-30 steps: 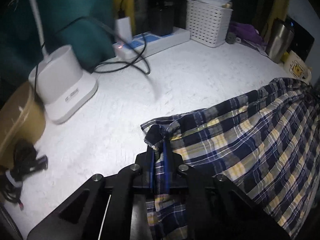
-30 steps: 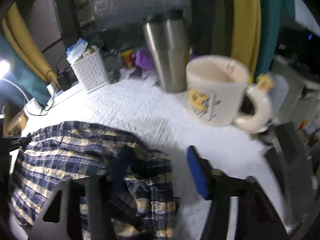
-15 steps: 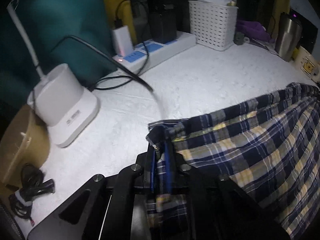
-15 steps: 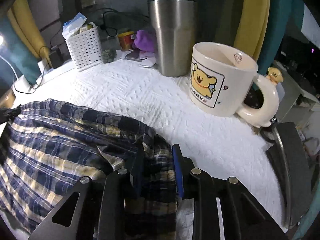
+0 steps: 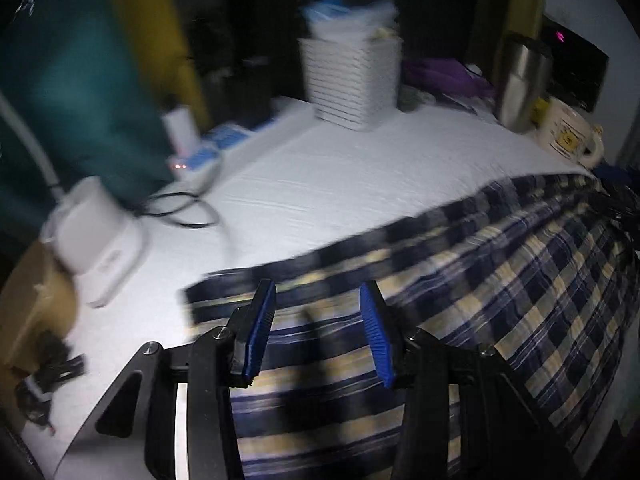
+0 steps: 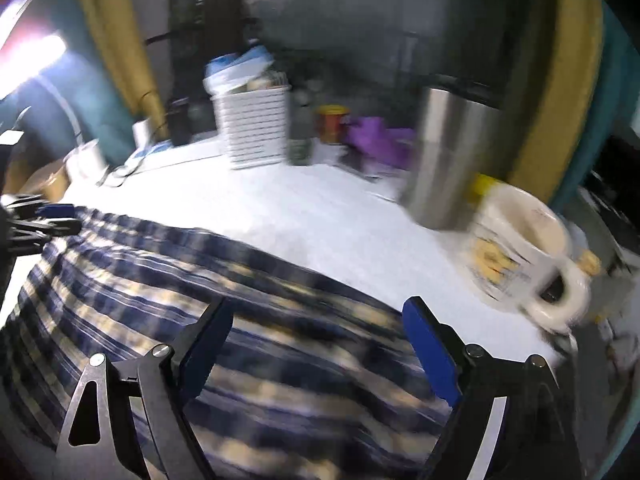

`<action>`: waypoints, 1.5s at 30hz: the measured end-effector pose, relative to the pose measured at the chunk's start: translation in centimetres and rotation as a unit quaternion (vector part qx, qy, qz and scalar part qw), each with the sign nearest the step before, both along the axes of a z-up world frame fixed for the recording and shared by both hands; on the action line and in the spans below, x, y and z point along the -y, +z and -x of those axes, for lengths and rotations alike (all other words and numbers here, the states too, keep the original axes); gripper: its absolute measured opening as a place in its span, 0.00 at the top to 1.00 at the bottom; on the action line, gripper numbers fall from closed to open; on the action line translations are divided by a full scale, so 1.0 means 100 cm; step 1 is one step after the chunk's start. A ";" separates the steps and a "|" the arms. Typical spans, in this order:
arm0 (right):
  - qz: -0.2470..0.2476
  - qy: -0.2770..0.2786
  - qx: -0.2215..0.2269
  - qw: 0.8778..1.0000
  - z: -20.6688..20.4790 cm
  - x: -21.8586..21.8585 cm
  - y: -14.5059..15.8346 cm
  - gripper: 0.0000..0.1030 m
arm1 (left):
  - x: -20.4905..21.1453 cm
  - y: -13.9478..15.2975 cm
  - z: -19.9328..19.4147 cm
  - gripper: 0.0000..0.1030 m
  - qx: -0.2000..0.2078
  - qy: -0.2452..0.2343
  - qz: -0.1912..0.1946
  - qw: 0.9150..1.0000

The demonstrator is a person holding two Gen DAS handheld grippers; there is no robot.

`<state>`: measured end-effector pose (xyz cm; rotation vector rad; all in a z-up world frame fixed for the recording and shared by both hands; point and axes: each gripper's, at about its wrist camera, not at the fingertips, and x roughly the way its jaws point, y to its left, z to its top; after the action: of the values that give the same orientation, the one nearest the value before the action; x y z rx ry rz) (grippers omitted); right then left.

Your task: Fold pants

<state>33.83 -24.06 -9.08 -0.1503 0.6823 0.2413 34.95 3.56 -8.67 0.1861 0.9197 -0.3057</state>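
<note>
The navy, white and yellow plaid pants (image 5: 500, 280) lie spread flat on the white tabletop (image 5: 340, 184), also seen as plaid pants (image 6: 200, 280) in the right wrist view. My left gripper (image 5: 318, 300) hangs just above their left end; its jaws are opening and the blue pads (image 5: 260, 332) hold no cloth. My right gripper (image 6: 316, 320) hovers over the right end with its jaws opening wide and nothing pinched between them. Both views are motion-blurred.
A white slatted basket (image 5: 352, 80), a power strip (image 5: 216, 148) with cables and a white lamp base (image 5: 96, 232) line the back and left. A steel tumbler (image 6: 452, 160) and a cream bear mug (image 6: 520, 256) stand close to the pants' right end.
Both grippers were pinching bunched corners of the pants; now both have let go and opened, the cloth lies flatter, and both cameras have pulled back from the fabric.
</note>
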 end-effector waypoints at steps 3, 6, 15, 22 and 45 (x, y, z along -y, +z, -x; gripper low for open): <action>0.039 0.025 -0.019 0.999 -0.022 -0.030 -0.008 0.29 | 0.023 -0.013 -0.007 0.58 -0.024 -0.023 0.003 0.999; 0.073 0.033 -0.042 0.996 -0.041 -0.044 -0.024 0.30 | 0.036 -0.025 -0.019 0.58 -0.037 -0.033 -0.007 0.999; 0.095 -0.002 -0.042 0.995 -0.060 -0.050 -0.028 0.30 | 0.030 -0.020 -0.048 0.48 -0.024 0.016 -0.016 0.999; 0.016 0.061 -0.035 0.997 0.006 -0.068 -0.009 0.30 | 0.003 0.021 0.016 0.48 0.008 0.011 -0.003 1.000; 0.025 0.100 -0.072 0.992 0.117 -0.082 -0.058 0.28 | -0.068 -0.037 0.180 0.40 -0.016 0.138 -0.009 0.990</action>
<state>22.13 -15.84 -14.85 -0.2523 0.8173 0.4294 16.98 10.39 -12.38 0.0683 0.9666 -0.0447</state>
